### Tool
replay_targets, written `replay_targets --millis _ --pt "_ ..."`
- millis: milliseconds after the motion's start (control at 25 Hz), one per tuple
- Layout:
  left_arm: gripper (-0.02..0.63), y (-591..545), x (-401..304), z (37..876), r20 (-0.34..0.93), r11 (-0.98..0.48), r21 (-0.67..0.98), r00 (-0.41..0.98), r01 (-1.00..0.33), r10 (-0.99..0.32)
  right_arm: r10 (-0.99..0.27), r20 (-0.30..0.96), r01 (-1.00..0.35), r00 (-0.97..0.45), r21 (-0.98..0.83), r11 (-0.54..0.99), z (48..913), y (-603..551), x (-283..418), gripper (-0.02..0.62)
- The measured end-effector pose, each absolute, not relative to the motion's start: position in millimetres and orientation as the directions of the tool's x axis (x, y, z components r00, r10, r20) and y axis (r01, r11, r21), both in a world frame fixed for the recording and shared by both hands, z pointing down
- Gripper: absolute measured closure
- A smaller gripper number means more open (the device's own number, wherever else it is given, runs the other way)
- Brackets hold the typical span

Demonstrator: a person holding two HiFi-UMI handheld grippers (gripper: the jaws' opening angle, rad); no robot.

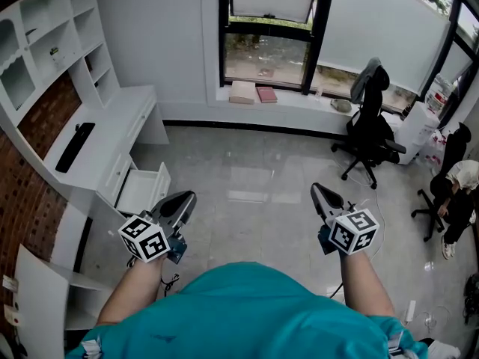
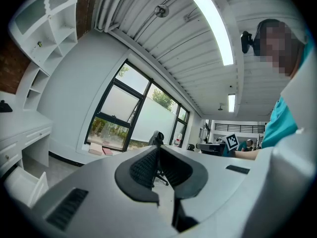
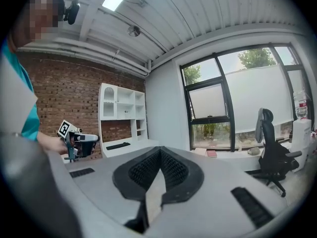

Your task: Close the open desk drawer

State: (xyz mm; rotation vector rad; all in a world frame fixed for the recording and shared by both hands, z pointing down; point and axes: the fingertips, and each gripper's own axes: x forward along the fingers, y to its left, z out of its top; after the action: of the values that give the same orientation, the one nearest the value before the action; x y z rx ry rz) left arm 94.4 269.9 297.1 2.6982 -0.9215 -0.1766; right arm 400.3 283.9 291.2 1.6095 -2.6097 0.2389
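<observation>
Currently, step in hand: approach. The drawer stands out of its slot and nothing touches it, so closing has not begun.
Drawer: pulled out from under the white worktop at the left of the room, with its front panel facing the open floor. Its inside looks empty from the head view. The left gripper view shows it at the lower left edge.
Left gripper: held low in front of the person, fingers pressed together with nothing between them. It is the nearer tool. The head view puts it just beside the drawer front, but it is judged to be above the drawer and apart from it.
Right gripper: fingers likewise closed on nothing. It is well apart from the drawer, over bare floor.
Aim: both tools point toward the window, not at the drawer.
Next move, as judged: turn left, lower the left gripper, set the closed fingertips against the middle of the front panel, then push straight toward the worktop until the panel sits flush.
Caution: an off-centre push may skew the drawer on its runners.
</observation>
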Motion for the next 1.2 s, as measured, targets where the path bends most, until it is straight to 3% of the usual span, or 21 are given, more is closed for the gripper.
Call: replay_targets --millis 560,1200 --pt "0.580 181.0 99.9 316.1 -0.016 -0.755 0.336 0.798 -0.563 -0.603 -0.871 0.170 -0.888 -0.460 -0.101 0.449 311.0 200.4 400.1 0.574" --pt "0.580 -128.3 44.7 310.9 -0.006 -0.844 0.322 0.891 -0.428 -0.454 -0.919 0.117 -0.924 -0.377 -0.115 0.364 298.7 -74.1 315.4 0.574"
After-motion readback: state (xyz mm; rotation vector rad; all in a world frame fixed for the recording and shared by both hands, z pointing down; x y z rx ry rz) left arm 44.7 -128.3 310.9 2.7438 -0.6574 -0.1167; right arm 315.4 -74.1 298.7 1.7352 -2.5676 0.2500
